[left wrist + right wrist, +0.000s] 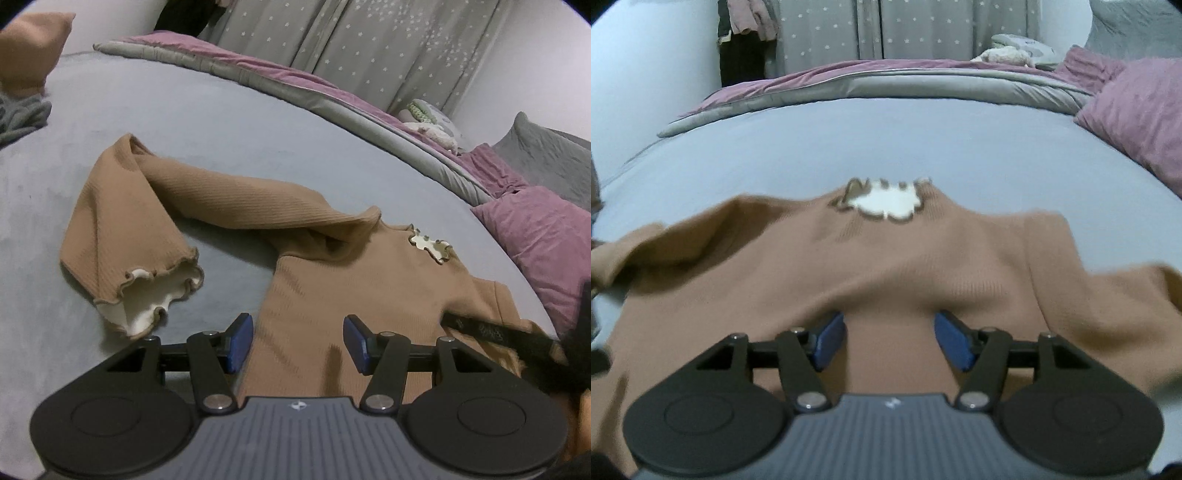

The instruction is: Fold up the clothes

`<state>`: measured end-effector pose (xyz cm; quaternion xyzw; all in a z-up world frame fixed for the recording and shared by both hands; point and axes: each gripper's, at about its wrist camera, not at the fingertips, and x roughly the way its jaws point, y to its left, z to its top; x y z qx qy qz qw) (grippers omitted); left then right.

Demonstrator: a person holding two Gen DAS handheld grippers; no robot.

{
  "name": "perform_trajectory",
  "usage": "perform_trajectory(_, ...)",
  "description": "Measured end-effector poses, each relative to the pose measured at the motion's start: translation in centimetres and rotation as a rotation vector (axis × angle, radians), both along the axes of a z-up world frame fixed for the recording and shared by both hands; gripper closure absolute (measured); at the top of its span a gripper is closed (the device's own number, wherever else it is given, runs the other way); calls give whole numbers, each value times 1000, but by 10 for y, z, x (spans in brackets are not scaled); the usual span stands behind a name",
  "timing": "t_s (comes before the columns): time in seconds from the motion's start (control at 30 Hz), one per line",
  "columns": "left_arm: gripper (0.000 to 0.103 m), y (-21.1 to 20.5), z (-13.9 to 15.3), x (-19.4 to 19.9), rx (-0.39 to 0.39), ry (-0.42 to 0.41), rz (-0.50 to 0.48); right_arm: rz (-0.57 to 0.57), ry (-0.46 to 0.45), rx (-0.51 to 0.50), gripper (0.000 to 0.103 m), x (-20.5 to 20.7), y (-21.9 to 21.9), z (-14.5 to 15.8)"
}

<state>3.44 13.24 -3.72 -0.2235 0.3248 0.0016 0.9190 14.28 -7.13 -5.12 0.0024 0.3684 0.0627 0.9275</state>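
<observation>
Item: tan ribbed-knit long-sleeved child's top (332, 295) with a cream frilled neck trim (430, 245), lying front-up on a pale blue-grey bed sheet (184, 110). Body flat, hem toward both cameras, neck away. Long axis of the body runs straight ahead from each gripper.

One long sleeve (147, 221) reaches out to the left of the body, doubled back on itself, its cream-lined ruffled cuff (155, 291) resting on the sheet just ahead-left of the left gripper.

Left gripper (298, 341): blue pads spread wide, nothing between them, low over the body's left edge near the hem. By judgement it is the nearer tool for that sleeve, which lies ahead and left of it.

Right gripper (889, 341): blue pads likewise wide and empty, over the middle of the lower body; whether it touches the cloth cannot be told.

View differences: the left wrist view alone shows the left sleeve and cuff in full; the right wrist view, blurred, shows the neck trim (882, 201) dead ahead and the right shoulder and sleeve start (1108, 295), its far end out of frame.

Surroundings: mauve-and-grey quilt (886, 79) along the far side, mauve pillow (1137, 114), grey star-print curtain (905, 26).
</observation>
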Motion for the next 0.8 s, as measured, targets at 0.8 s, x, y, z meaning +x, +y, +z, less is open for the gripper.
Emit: perform_trajectory(0.8,49,41,0,20,-38,-21,87,34,9,331,64,121,-14,10)
